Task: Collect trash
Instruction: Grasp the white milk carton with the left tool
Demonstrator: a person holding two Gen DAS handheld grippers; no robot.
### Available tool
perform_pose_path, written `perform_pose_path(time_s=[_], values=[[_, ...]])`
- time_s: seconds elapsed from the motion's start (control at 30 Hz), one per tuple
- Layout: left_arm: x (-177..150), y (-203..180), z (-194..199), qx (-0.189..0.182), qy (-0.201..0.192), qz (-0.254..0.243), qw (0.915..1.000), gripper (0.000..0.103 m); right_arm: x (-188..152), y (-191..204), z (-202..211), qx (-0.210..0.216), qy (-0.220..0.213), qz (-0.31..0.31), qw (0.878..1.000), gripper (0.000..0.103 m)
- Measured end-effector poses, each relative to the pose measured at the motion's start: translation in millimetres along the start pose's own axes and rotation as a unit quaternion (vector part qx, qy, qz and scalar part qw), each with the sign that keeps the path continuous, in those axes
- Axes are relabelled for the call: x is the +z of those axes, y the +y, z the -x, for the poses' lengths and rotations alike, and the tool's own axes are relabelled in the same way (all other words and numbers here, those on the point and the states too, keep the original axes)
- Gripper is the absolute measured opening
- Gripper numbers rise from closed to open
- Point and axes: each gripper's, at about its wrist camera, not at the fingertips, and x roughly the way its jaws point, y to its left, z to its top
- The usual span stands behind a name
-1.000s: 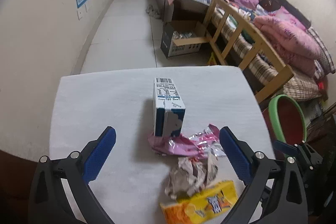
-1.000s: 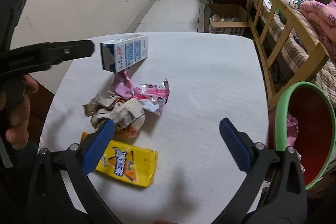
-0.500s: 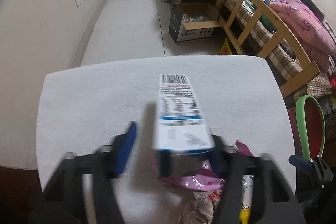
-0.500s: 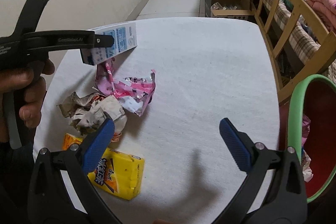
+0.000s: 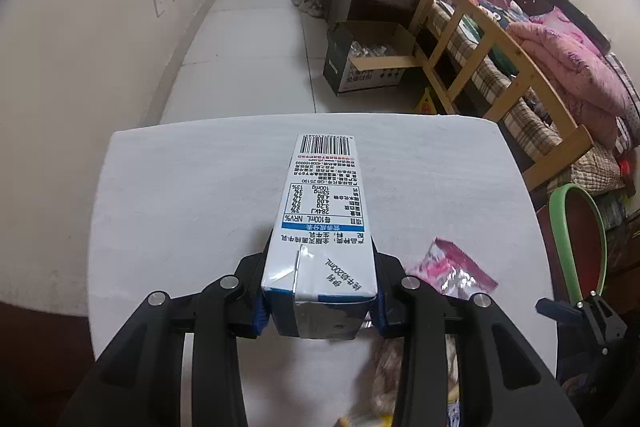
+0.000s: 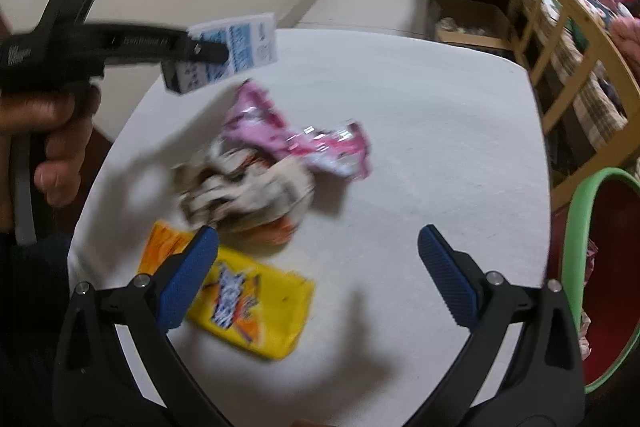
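A white and blue milk carton (image 5: 324,211) lies lengthwise between the pads of my left gripper (image 5: 319,303). Its jaws are closing and both pads press on the carton's sides. The right wrist view shows the same carton (image 6: 240,47) held tilted above the white table (image 6: 440,147). On the table lie a pink foil wrapper (image 6: 304,143), crumpled paper (image 6: 248,191) and a yellow snack packet (image 6: 256,311). My right gripper (image 6: 320,267) stands open just over the packet's right end, with its left pad above the packet.
A red bin with a green rim (image 6: 576,227) stands beside the table's right edge. A person's hand (image 6: 52,131) grips the left tool's handle. Beyond the table are a cardboard box (image 5: 372,59) on the floor and a wooden bed frame (image 5: 492,39).
My left gripper went from wide open to shut on the milk carton, which now hangs tilted off the table. The right gripper drifted slightly lower and nearer the trash pile, still open.
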Motion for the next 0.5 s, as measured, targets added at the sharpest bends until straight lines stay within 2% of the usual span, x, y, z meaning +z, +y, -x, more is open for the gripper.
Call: perform_pose_path(time_s=[0.23, 0.33, 0.5], values=[[-26, 19, 28, 0.000, -0.011, 0.020, 0.9997, 0.035, -26, 38, -5, 0.040, 0.030, 0.081, 0.995, 0.098], [-41, 26, 41, -0.002, -0.012, 0.030, 0.9995, 0.035, -33, 56, -10, 0.032, 0.036, 0.131, 0.990, 0.098], [-60, 31, 54, -0.006, -0.012, 0.034, 0.9993, 0.035, -37, 72, -19, 0.021, 0.038, 0.173, 0.984, 0.099]])
